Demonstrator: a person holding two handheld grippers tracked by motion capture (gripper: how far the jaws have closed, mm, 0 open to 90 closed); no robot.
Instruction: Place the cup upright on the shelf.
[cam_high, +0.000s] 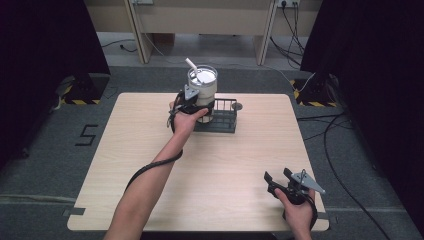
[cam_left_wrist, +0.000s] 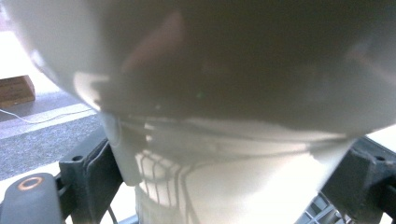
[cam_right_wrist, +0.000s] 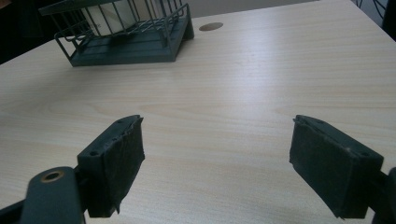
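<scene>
A white cup (cam_high: 202, 87) with a lid and a white straw (cam_high: 191, 64) stands upright in the left end of a dark wire rack (cam_high: 225, 117) at the table's far middle. My left gripper (cam_high: 197, 106) is shut on the cup's side. In the left gripper view the cup (cam_left_wrist: 224, 186) sits between both jaws, which press on its wall. Whether its base rests on the rack floor I cannot tell. My right gripper (cam_high: 277, 177) hovers open near the front right of the table. In the right gripper view this gripper (cam_right_wrist: 217, 154) holds nothing, with the rack (cam_right_wrist: 135, 46) and cup (cam_right_wrist: 116, 14) far off.
The light wooden table (cam_high: 225, 165) has a small round hole (cam_high: 237, 106) just right of the rack. Cables (cam_high: 340, 150) trail on the grey floor to the right. Dark curtains stand on both sides, and wooden furniture legs (cam_high: 137, 35) rise beyond the far edge.
</scene>
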